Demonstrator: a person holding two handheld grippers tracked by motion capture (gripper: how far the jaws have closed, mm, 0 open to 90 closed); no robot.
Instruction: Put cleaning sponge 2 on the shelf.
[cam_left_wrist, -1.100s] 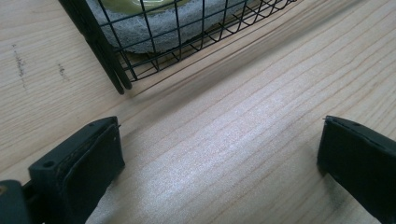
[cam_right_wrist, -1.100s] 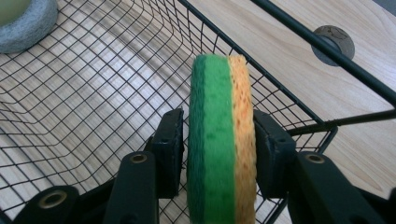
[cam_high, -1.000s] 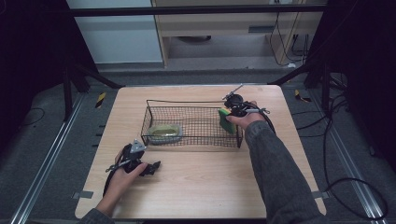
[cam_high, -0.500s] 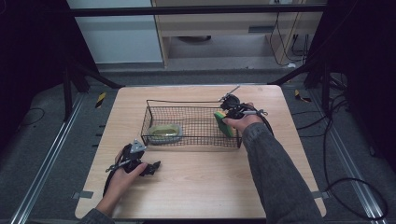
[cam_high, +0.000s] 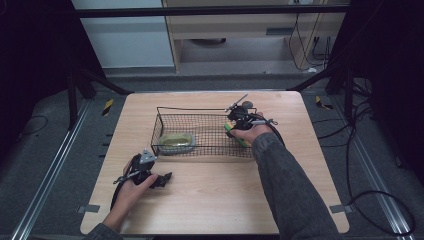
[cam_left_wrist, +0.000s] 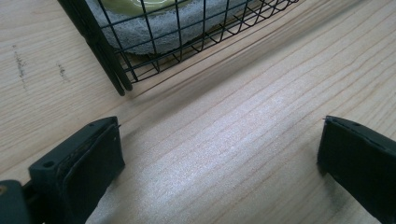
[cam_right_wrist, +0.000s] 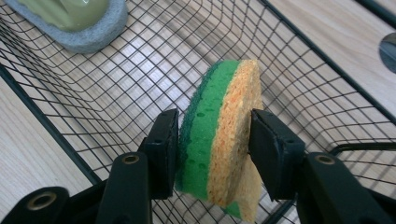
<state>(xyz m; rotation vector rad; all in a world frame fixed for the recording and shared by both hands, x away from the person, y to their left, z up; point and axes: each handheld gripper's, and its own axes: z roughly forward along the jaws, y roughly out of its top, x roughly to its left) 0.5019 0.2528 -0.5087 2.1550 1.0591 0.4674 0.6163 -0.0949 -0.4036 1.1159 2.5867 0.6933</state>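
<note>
My right gripper (cam_right_wrist: 212, 140) has the sponge (cam_right_wrist: 219, 140) between its jaws, which have just been easing apart; the pads still touch both faces. The sponge is a thick oval slab, dark green scouring layer on one side, orange-yellow porous foam on the other, standing on edge. It sits inside the wire basket (cam_high: 200, 112), at its right end, well apart from the grey-and-olive scrubber (cam_high: 176, 141) at the left end. My left gripper (cam_high: 150, 176) rests on the table (cam_high: 210, 200), jaws spread wide with nothing between.
</note>
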